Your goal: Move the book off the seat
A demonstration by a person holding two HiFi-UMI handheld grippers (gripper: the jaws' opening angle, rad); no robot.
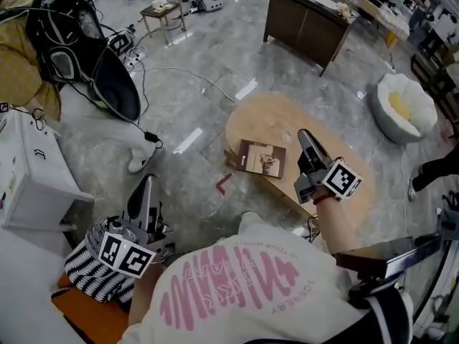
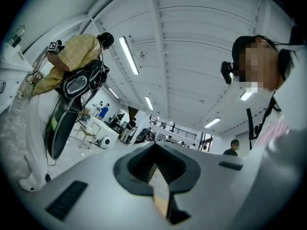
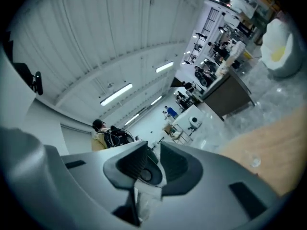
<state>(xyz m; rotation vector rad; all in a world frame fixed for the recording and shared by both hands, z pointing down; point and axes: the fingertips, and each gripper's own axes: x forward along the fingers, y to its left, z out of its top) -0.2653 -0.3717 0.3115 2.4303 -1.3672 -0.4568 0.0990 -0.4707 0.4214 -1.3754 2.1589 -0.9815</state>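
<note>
Both idle since book (image 1: 262, 158) is on table (image 1: 276, 115), off seat (image 1: 86, 319), I'd say: L gripper (image 1: 148, 182) pressed together, R gripper (image 1: 305, 134) barely parted, empty.

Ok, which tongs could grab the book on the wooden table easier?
Right, probably. The right tongs hang over the wooden table just beside the book. The left tongs are far off, above the striped cloth.
</note>
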